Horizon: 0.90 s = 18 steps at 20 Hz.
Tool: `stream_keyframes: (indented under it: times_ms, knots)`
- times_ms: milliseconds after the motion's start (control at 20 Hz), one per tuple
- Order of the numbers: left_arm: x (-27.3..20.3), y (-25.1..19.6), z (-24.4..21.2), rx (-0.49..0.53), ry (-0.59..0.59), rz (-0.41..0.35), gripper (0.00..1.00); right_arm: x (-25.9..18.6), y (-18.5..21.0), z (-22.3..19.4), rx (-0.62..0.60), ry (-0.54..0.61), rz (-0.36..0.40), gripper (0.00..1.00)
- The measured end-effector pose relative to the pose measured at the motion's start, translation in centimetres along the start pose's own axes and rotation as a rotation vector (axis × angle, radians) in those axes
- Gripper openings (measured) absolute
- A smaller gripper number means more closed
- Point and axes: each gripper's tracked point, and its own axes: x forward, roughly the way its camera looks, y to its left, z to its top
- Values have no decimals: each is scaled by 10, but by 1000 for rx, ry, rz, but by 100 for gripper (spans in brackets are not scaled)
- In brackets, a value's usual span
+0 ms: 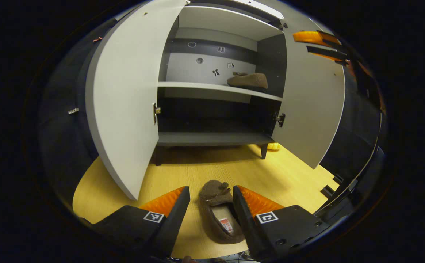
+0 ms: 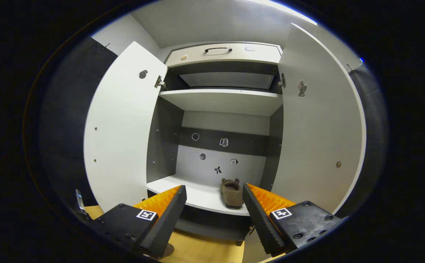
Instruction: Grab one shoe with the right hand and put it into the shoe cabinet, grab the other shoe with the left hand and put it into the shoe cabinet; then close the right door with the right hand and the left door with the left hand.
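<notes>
On floor before cabinet, second shoe lies between spread left gripper fingers, ungrasped; pinch its sides squarely mid-length, while right gripper, released, faces first shoe shelved

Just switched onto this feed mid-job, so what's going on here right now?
A person is loading slippers into an open shoe cabinet. One brown slipper already sits on the middle shelf, at its right end. The right hand-held gripper is open in front of that shelf, holding nothing. The left hand-held gripper is open over the floor, its fingers either side of the second slipper, not closed on it. Both doors are open.
</notes>
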Motion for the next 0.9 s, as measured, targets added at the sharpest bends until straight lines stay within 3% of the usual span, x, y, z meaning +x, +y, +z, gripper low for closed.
stream_keyframes:
  times_ms: [350,700,900]
  knots:
    - [44,16,-71,-118,122,29,72,-38,10,3,-3,-13,8,98]
    - [79,22,-101,-109,177,37,69,-49,-6,-12,-6,54,-11,98]
    - [95,16,-102,-75,187,26,54,-51,-11,-21,-8,88,-11,98]
